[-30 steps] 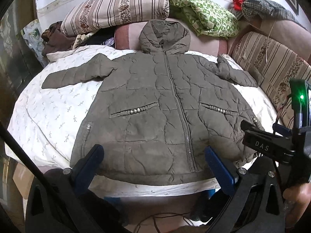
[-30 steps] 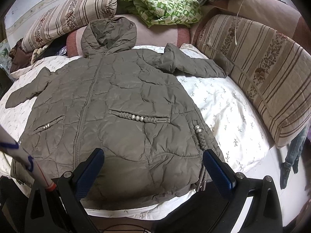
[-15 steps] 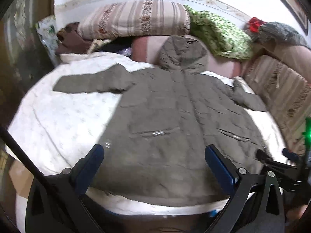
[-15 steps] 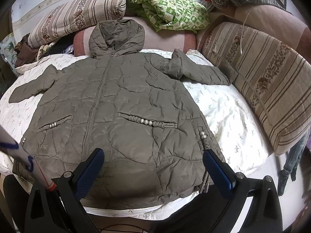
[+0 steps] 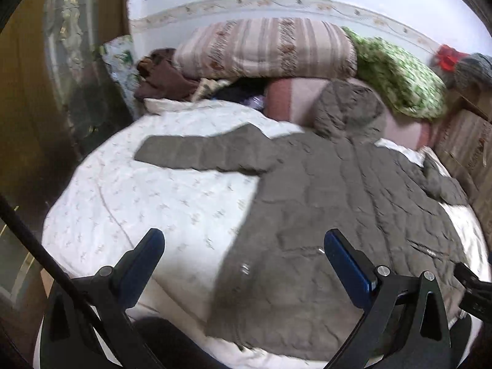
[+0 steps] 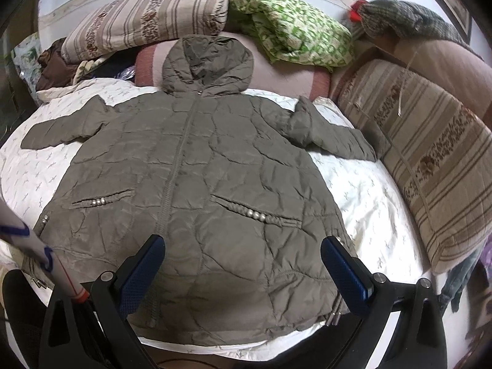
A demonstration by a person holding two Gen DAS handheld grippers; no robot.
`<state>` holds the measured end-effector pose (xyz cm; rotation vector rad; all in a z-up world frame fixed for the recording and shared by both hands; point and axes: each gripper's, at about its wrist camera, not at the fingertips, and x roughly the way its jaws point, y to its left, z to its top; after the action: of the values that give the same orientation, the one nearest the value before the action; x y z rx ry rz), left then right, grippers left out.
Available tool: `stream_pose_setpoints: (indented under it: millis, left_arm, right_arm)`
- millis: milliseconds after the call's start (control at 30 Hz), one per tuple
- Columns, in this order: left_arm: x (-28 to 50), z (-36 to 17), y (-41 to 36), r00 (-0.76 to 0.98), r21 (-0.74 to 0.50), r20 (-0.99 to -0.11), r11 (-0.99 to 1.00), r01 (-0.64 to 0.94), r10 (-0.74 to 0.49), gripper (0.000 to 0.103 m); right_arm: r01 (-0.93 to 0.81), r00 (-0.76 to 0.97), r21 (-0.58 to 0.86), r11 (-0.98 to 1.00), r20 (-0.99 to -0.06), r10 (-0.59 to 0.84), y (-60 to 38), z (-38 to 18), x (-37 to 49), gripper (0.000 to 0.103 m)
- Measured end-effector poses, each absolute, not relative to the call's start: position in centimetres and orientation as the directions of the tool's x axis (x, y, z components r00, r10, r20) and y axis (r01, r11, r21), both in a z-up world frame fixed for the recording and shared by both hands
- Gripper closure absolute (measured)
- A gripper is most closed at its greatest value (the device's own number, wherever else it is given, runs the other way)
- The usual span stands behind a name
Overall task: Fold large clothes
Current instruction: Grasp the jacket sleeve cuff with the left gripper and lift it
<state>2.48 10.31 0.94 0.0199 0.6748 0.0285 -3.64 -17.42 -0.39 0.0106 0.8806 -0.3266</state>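
- Jacket: olive quilted, hooded, lying flat and front-up on the white bed cover; zip shut, nothing folded yet.
- Long axis runs straight away from the viewer: hem at the near bed edge, hood propped against the pink bolster at the far end.
- Both sleeves spread sideways. Left sleeve lies straight across open bed cover; right sleeve is angled outward, cuff near the striped cushion.
- Left gripper: fingers spread wide, holding nothing, above the jacket's left hem corner and bare cover beside it. Left sleeve lies ahead and slightly left of it. View is motion-blurred.
- Right gripper: fingers spread wide, empty, above the hem just right of the zip. Right sleeve is ahead and to the right.
- Judgement: each sleeve sits on its own gripper's side; the left one looks the more open reach, probably first to fold inward across the body.
- Risk: puffy fill may spring back.
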Motion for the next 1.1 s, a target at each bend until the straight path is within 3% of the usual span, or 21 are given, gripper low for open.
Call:
stream_pose_setpoints:
  millis: [167,400,933,1100]
  left_arm:
    - [3.6,0.9,12.5,0.8,0.04,-0.594,0.997,-0.07,0.08,0.0]
    - [6.5,-0.5,15.7,0.728,0.018,-0.678,0.993,-0.119,0.1,0.0]
    - [13.9,-3.6,23.7,0.663,0.055,-0.72,0.97,-0.237,0.203,0.0]
    - [18.0,-4.4,26.7,0.64,0.095,-0.726,0.958,-0.269,0.252,0.0]
  right_arm:
    - [0.244,0.605,-0.144,0.959,-0.75,-0.267,-15.5,0.2,-2.4,0.0]
    - [0.177,0.609,-0.171,0.969,-0.755,-0.244,-12.5,0.3,-0.6,0.0]
    - [0.088,0.584,-0.229,0.969,-0.776,-0.236,-8.2,-1.5,2.8,0.0]
    - [0.133,0.557,-0.248,0.96,-0.783,-0.279,-9.4,-2.4,4.0,0.0]
